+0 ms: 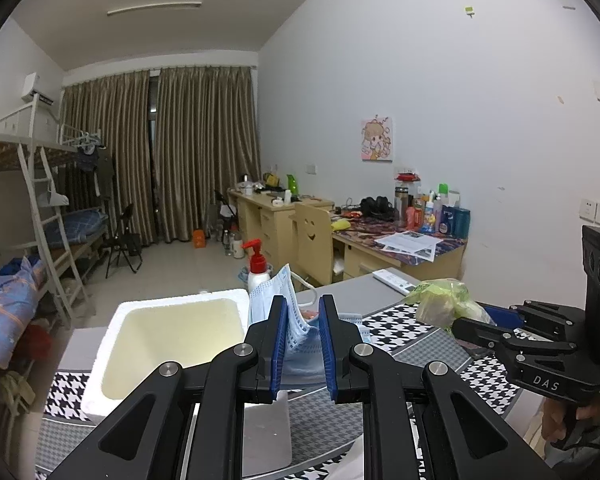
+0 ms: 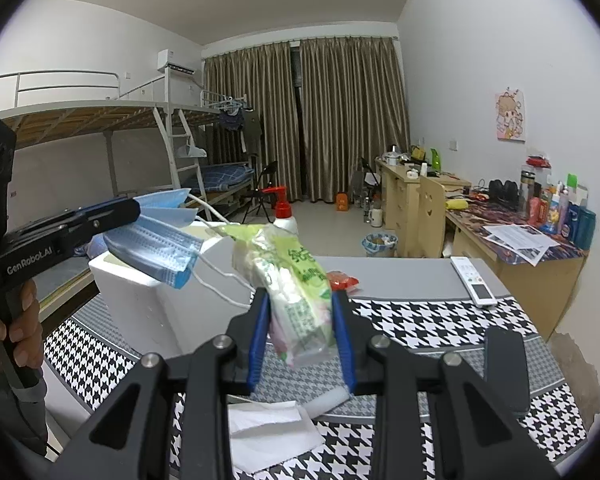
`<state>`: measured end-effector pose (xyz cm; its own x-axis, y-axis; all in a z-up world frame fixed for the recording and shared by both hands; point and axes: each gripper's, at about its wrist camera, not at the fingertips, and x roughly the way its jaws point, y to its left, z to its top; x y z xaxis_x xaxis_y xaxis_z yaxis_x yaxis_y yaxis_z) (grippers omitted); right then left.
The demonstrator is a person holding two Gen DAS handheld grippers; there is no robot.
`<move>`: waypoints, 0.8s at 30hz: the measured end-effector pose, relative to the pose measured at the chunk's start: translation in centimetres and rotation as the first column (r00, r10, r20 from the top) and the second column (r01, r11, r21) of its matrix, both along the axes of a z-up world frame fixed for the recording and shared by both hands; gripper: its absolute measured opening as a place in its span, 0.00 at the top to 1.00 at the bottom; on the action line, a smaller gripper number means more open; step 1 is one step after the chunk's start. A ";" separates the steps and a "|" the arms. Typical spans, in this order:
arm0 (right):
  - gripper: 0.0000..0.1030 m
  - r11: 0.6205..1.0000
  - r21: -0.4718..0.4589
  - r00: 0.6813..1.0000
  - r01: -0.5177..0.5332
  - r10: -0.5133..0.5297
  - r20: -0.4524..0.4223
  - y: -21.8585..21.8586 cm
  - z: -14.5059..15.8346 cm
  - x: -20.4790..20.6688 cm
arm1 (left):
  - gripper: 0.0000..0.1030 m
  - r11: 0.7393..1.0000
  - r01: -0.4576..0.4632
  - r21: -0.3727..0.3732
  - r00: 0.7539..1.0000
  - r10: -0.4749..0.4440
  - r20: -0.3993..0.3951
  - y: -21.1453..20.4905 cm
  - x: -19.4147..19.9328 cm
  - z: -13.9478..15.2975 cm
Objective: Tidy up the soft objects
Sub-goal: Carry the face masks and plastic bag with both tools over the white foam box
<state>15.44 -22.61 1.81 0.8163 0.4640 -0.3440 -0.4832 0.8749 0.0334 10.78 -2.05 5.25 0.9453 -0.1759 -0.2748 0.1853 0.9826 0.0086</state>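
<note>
While our left gripper (image 1: 303, 344) pinches a bunch of pale blue pleated face masks (image 1: 296, 332) between its blue pads, our right gripper (image 2: 303, 340) clamps a green-printed plastic pack of tissues (image 2: 296, 288). Both are lifted above the black-and-white houndstooth tablecloth (image 2: 420, 332), where a white paper napkin (image 2: 268, 432) lies. Just beyond the masks stands an open white foam box (image 1: 172, 344). Behind it we see a white pump bottle with a red top (image 1: 257, 266), and farther right a white remote control (image 2: 474, 282).
</note>
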 end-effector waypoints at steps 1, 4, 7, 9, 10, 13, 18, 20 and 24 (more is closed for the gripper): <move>0.66 1.000 0.001 1.000 -0.003 0.003 0.003 0.1 0.1 0.0 | 0.83 1.000 -0.001 0.000 1.000 0.001 0.003 0.1 -0.1 0.1; 0.66 1.000 0.005 1.000 -0.012 0.012 0.010 0.4 0.4 0.1 | 0.83 1.000 -0.005 -0.003 1.000 0.005 0.017 0.5 -0.2 0.5; 0.66 1.000 0.009 1.000 -0.024 0.023 0.019 0.7 0.6 0.2 | 0.83 1.000 -0.016 -0.003 0.999 0.016 0.028 0.8 -0.3 0.7; 0.66 0.999 0.011 0.999 -0.033 0.033 0.022 0.9 0.8 0.2 | 0.83 1.000 -0.025 -0.004 0.999 0.025 0.033 1.1 -0.3 1.0; 0.66 0.999 0.011 0.999 -0.038 0.037 0.024 1.1 0.8 0.3 | 0.83 1.000 -0.027 -0.004 0.999 0.027 0.035 1.2 -0.3 1.0; 0.66 0.999 0.012 0.998 -0.053 0.052 0.029 1.3 1.0 0.5 | 0.83 0.999 -0.039 -0.010 0.998 0.039 0.043 1.6 -0.2 1.4; 0.66 0.997 0.012 0.997 -0.075 0.074 0.035 1.9 1.3 0.6 | 0.83 0.998 -0.061 -0.013 0.997 0.062 0.050 2.1 -0.3 1.7; 0.66 0.996 0.012 0.996 -0.085 0.084 0.037 2.2 1.3 0.8 | 0.83 0.997 -0.069 -0.016 0.996 0.070 0.050 2.3 -0.2 1.8; 0.66 0.995 0.017 0.994 -0.103 0.103 0.041 2.7 1.5 1.0 | 0.83 0.996 -0.090 -0.016 0.994 0.091 0.053 2.7 0.0 2.0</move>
